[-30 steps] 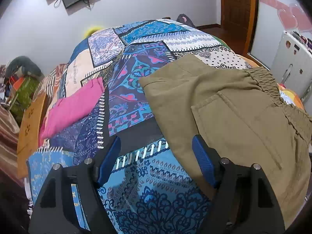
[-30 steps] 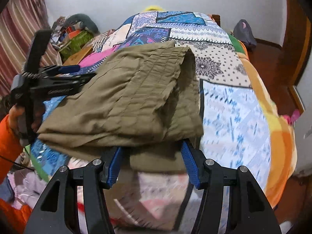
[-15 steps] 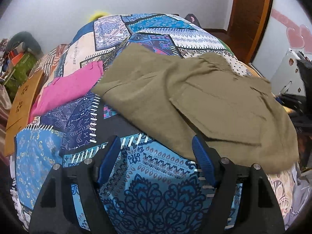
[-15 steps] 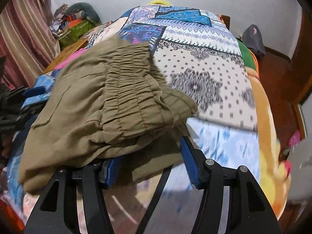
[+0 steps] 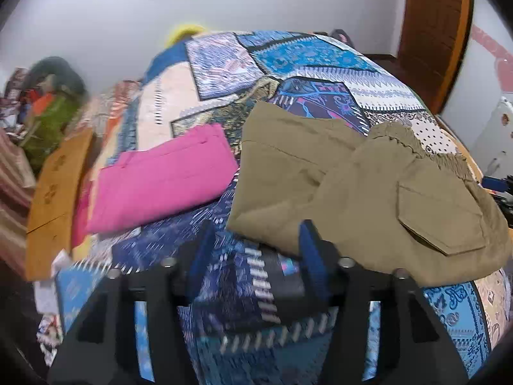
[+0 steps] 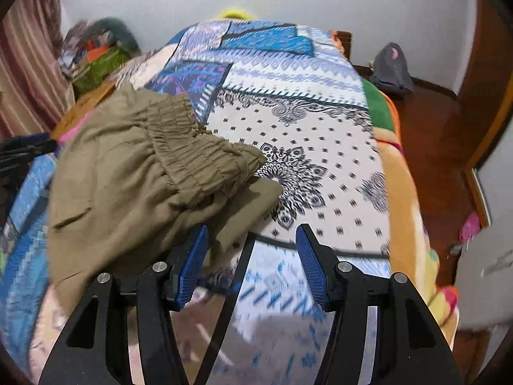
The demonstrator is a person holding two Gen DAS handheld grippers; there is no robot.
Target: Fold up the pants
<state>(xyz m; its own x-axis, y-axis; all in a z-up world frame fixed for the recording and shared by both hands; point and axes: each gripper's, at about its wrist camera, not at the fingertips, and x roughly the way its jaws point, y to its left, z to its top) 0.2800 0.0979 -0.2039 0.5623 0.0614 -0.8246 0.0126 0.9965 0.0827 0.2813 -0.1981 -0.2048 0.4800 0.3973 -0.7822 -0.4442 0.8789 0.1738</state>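
Note:
Olive-khaki pants [image 5: 368, 192] lie folded in a loose bundle on the patchwork bedspread [image 5: 304, 64], flap pocket up and elastic waistband toward the far right. In the right wrist view the pants [image 6: 134, 179] lie left of centre with the gathered waistband on top. My left gripper [image 5: 253, 253] is open and empty, just in front of the bundle's near left edge. My right gripper [image 6: 251, 256] is open and empty, its left finger at the bundle's near edge; the cloth does not sit between the pads.
Folded pink pants [image 5: 160, 179] lie on the bed left of the olive bundle. A wooden board [image 5: 54, 199] and piled clothes [image 5: 48, 112] sit at the bed's left side. A door [image 5: 433, 32] and floor with a dark bag [image 6: 391, 70] are to the right.
The right gripper let go of the pants and drew back to the right; the bundle now rests on the bed. The left gripper swung left, bringing the pink pants into view.

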